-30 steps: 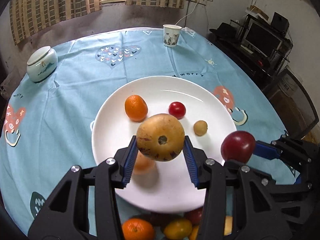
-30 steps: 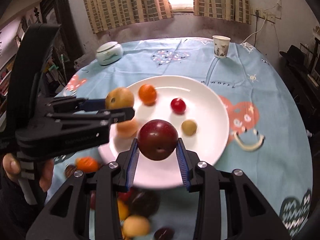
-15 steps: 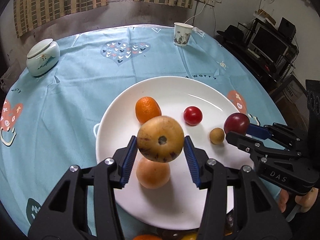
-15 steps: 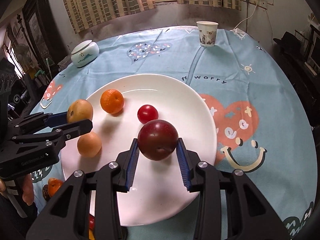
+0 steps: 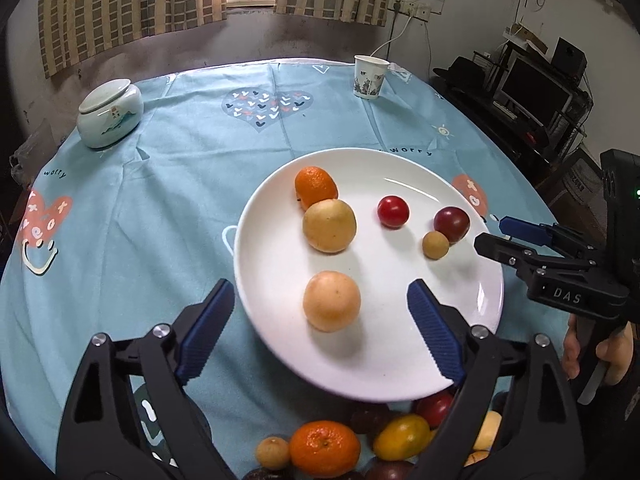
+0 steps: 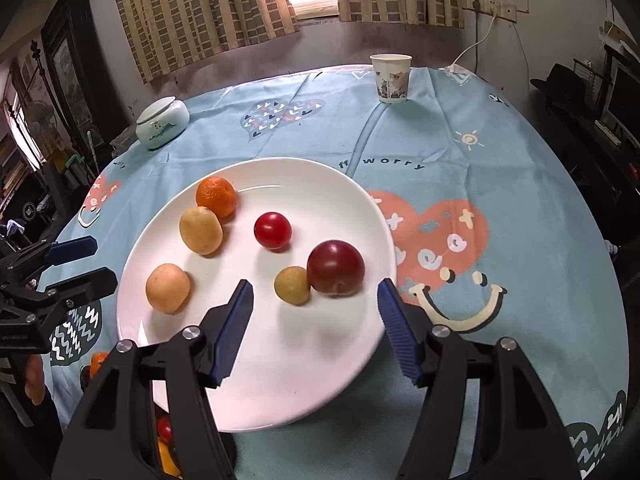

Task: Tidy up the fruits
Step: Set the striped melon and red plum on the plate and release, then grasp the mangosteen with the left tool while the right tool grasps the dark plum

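Observation:
A white plate (image 5: 400,368) (image 6: 280,392) holds several fruits: a yellow-brown pear (image 5: 329,226) (image 6: 200,230) against a mandarin (image 5: 315,187) (image 6: 215,196), a pale orange fruit (image 5: 331,301) (image 6: 167,288), a red tomato (image 5: 393,211) (image 6: 272,230), a dark red plum (image 5: 451,219) (image 6: 335,267) and a small tan fruit (image 5: 435,245) (image 6: 292,285). My left gripper (image 5: 320,320) is open and empty over the plate's near-left part. My right gripper (image 6: 314,316) is open and empty just behind the plum.
Several loose fruits (image 5: 324,454) lie on the blue tablecloth in front of the plate. A lidded ceramic jar (image 5: 110,114) (image 6: 162,122) stands at the back left, a paper cup (image 5: 371,76) (image 6: 391,78) at the back. Shelves with electronics (image 5: 540,92) stand to the right.
Both grippers opened and drew back. The pear went from my left gripper onto the plate beside the mandarin; the plum went from my right gripper onto the plate beside the small tan fruit.

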Action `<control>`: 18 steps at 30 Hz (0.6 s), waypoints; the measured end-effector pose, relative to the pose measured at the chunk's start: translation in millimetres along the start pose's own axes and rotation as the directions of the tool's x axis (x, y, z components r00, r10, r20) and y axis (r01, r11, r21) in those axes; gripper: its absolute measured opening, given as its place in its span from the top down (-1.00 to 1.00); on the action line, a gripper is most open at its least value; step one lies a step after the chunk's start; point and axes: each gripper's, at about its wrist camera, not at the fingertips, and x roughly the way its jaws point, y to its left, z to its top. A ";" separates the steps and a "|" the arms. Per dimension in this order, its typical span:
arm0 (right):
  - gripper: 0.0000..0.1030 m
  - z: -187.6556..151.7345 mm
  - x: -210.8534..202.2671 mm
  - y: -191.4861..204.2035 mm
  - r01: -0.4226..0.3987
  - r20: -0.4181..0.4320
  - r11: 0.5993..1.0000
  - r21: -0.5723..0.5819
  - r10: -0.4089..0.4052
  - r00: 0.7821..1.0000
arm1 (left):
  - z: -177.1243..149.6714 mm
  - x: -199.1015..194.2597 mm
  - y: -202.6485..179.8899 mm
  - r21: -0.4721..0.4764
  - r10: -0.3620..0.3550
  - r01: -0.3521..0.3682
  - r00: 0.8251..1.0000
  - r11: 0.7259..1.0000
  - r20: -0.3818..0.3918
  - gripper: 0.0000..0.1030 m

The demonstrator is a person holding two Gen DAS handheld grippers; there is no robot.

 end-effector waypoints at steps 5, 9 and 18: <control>-0.26 -22.0 -20.5 2.0 -0.076 -0.007 0.997 0.030 0.076 0.997 | -22.0 -15.3 3.8 0.006 -0.020 0.020 1.000 1.000 0.019 -0.83; -0.30 -63.5 -57.7 20.9 -0.106 -0.012 0.993 -0.050 0.106 0.994 | -35.7 -17.0 12.6 -0.011 -0.010 0.010 1.000 1.000 0.015 -0.83; -0.55 -136.1 -74.3 23.2 -0.041 -0.110 0.998 -0.045 0.036 0.993 | -74.9 -37.1 36.5 -0.107 -0.069 0.071 0.997 0.992 0.021 -0.83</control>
